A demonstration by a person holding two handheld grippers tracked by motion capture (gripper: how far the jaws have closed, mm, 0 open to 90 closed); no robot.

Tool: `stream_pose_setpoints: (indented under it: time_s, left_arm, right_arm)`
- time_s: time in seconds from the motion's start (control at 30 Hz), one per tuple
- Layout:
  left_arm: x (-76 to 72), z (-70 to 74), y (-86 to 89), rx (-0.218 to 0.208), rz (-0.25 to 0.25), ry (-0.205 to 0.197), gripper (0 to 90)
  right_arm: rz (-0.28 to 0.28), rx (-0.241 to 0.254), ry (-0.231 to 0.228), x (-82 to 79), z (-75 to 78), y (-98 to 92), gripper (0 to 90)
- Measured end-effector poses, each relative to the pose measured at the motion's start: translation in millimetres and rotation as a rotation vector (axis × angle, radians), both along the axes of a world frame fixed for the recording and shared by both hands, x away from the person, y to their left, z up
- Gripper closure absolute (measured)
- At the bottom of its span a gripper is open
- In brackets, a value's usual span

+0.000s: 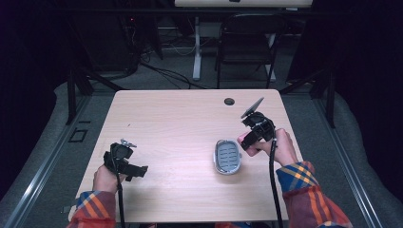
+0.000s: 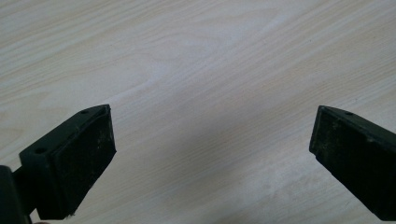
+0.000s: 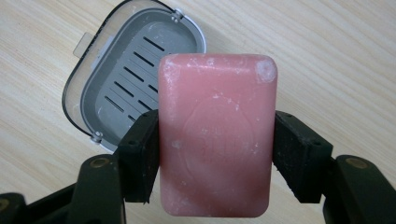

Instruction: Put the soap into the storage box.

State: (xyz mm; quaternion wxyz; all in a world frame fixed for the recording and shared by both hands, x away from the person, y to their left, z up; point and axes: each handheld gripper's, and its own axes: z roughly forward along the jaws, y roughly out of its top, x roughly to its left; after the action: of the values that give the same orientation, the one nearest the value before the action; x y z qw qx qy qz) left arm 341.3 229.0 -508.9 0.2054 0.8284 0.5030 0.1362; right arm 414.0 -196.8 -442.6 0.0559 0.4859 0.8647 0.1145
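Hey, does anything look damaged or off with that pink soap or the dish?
Only wear: the pink soap bar, clamped in the right gripper, has whitish scuffs and a chipped corner. The grey slotted soap dish sits flat on the table, undamaged.

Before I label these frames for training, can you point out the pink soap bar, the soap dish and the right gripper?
pink soap bar (image 3: 217,140): right gripper view, middle of its flat face.
soap dish (image 3: 119,77): right gripper view, slotted grey floor.
right gripper (image 1: 246,139): high view, between its jaw tips, beside the dish.
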Motion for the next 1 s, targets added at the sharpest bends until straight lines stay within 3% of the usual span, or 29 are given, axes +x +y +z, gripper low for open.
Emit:
stream_pose_setpoints:
  time_s: [0.43, 0.7, 0.9, 1.0]
  left_arm:
    - [-0.2, 0.1, -0.6, 0.002, -0.004, 0.0, 0.0]
    - [0.0, 0.2, -0.2, 0.001, -0.005, 0.0, 0.0]
    - [0.0, -0.6, -2.1, 0.009, -0.021, 0.011, 0.0]
    - [0.1, -0.6, -2.2, 0.01, -0.023, 0.011, 0.0]
  right_arm:
    - [0.034, -0.017, 0.028, 5.9, -5.7, 18.0, 37.3]
    - [0.016, -0.01, 0.038, 9.3, -13.9, 25.2, 37.3]
    - [0.024, -0.035, 0.068, 12.2, -18.9, 30.3, 37.3]
    - [0.007, -0.034, 0.059, 12.1, -21.8, 34.4, 37.3]
